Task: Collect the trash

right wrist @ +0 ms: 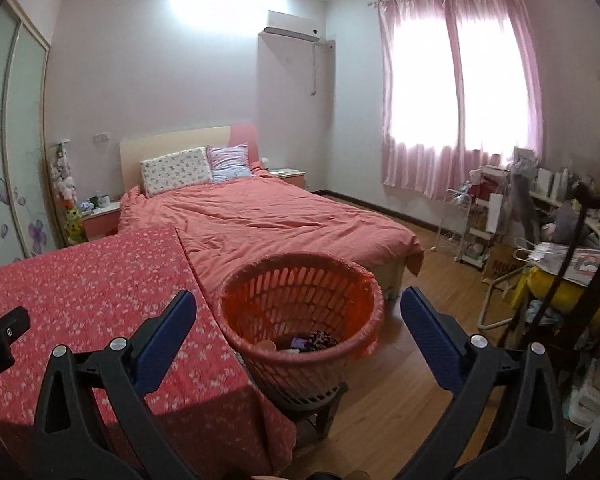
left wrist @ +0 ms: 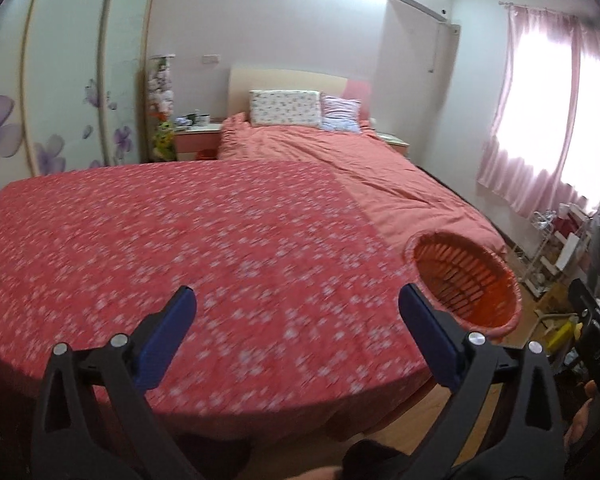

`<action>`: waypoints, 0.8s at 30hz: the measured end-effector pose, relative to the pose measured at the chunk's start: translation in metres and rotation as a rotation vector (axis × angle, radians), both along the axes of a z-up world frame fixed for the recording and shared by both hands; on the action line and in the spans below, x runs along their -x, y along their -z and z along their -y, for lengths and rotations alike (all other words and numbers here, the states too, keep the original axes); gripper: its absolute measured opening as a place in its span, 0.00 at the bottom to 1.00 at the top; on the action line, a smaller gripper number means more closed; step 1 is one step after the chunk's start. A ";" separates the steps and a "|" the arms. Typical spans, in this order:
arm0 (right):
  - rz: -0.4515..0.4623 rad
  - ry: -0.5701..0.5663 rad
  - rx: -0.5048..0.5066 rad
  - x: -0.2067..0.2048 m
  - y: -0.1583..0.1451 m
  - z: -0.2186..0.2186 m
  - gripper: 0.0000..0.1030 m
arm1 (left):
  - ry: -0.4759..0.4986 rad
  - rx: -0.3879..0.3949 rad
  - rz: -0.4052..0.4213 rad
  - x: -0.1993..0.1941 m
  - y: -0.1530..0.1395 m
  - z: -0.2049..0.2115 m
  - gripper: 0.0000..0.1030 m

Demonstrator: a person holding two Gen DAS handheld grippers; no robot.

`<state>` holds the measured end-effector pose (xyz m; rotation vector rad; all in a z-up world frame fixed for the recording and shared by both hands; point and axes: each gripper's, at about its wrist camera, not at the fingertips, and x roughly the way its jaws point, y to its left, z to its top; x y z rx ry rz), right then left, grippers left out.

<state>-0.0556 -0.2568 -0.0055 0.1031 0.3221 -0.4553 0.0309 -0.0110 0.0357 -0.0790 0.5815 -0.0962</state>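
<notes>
An orange-pink slatted plastic basket (right wrist: pixel 352 344) stands on a low stool beside a table covered with a red flowered cloth (right wrist: pixel 100 280). Several small dark and pale items (right wrist: pixel 304 342) lie at its bottom. My right gripper (right wrist: pixel 298 312) is open and empty, held just in front of the basket's rim. My left gripper (left wrist: pixel 298 308) is open and empty above the red flowered cloth (left wrist: pixel 180 232); the basket (left wrist: pixel 464 276) is to its right. No loose trash shows on the cloth.
A bed with a salmon cover (right wrist: pixel 268 220) and two pillows lies beyond the table. A wardrobe with flower-print doors (left wrist: pixel 60 92) is at the left. A cluttered desk, racks and a chair (right wrist: pixel 560 248) stand at the right by pink curtains (right wrist: pixel 460 92). Wooden floor (right wrist: pixel 412 380) lies between.
</notes>
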 end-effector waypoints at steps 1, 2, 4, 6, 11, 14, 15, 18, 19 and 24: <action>-0.002 0.009 0.007 0.000 0.001 -0.003 0.98 | -0.019 -0.020 0.009 0.009 0.003 -0.003 0.96; -0.002 0.010 0.020 0.002 0.002 -0.007 0.98 | -0.032 -0.035 0.017 0.014 0.004 -0.005 0.96; -0.006 0.000 0.033 0.005 0.004 -0.014 0.98 | -0.056 -0.057 0.030 0.025 0.007 -0.009 0.96; -0.017 -0.021 0.037 0.009 0.005 -0.019 0.98 | -0.069 -0.067 0.044 0.033 0.007 -0.012 0.96; -0.034 -0.038 0.021 0.016 0.009 -0.024 0.98 | -0.074 -0.058 0.066 0.049 0.011 -0.021 0.96; -0.047 -0.037 0.008 0.019 0.012 -0.023 0.98 | -0.068 -0.047 0.065 0.054 0.014 -0.024 0.96; -0.050 -0.034 0.007 0.021 0.014 -0.025 0.98 | -0.065 -0.046 0.064 0.055 0.015 -0.023 0.96; -0.054 -0.028 0.012 0.022 0.016 -0.028 0.98 | -0.062 -0.054 0.056 0.057 0.019 -0.020 0.96; -0.058 -0.028 0.010 0.021 0.016 -0.027 0.98 | -0.061 -0.055 0.051 0.057 0.020 -0.020 0.96; -0.075 -0.028 0.012 0.023 0.024 -0.031 0.98 | -0.058 -0.061 0.035 0.059 0.026 -0.019 0.96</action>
